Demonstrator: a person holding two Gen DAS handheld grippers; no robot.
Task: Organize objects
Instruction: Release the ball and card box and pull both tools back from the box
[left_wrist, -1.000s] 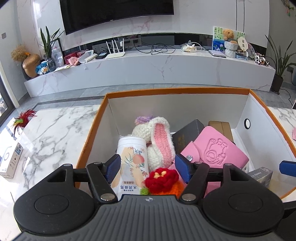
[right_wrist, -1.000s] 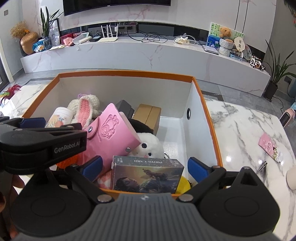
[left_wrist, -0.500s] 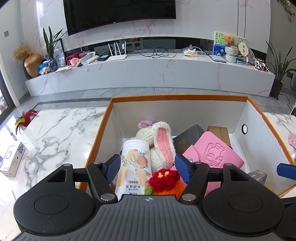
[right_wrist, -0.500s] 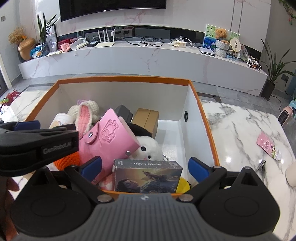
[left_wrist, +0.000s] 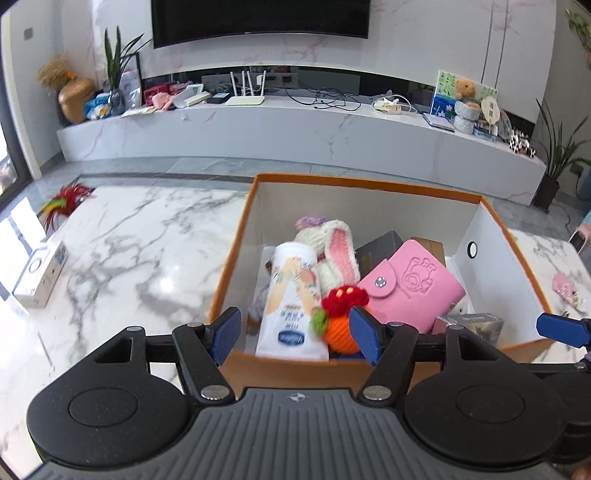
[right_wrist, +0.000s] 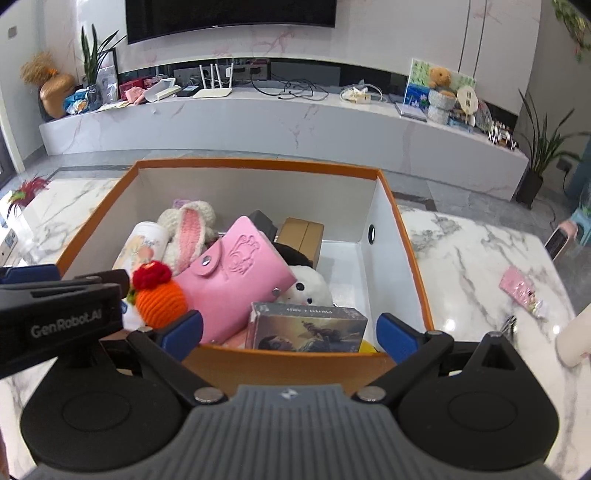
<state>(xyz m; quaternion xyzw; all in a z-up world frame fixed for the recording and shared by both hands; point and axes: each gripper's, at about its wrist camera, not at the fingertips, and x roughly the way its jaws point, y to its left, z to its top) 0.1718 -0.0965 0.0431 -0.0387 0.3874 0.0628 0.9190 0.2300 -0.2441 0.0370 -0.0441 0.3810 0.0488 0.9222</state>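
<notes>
An orange-rimmed white box (left_wrist: 369, 181) (right_wrist: 258, 162) stands on the marble table, filled with things. Inside lie a white tube with a peach print (left_wrist: 291, 295), a crocheted rabbit (left_wrist: 336, 251), an orange crochet ball with a red top (left_wrist: 340, 317), a pink snap wallet (right_wrist: 240, 277), a dark card box (right_wrist: 306, 326), a brown carton (right_wrist: 301, 232) and a white plush (right_wrist: 308, 288). My left gripper (left_wrist: 294, 334) hovers open over the box's near left edge, holding nothing. My right gripper (right_wrist: 290, 336) hangs open over the near right edge, pads clear of the card box.
On the table's left lie a small white carton (left_wrist: 38, 275) and a red feather toy (left_wrist: 64, 203). A pink pouch (right_wrist: 521, 291) and a cream object (right_wrist: 574, 339) sit to the right. A person's hand holds a phone (right_wrist: 557, 242) at the right edge.
Both grippers have drawn back and upward from the box, so its near rim now shows below the fingers. The left one has also shifted left. Nothing was picked up.
</notes>
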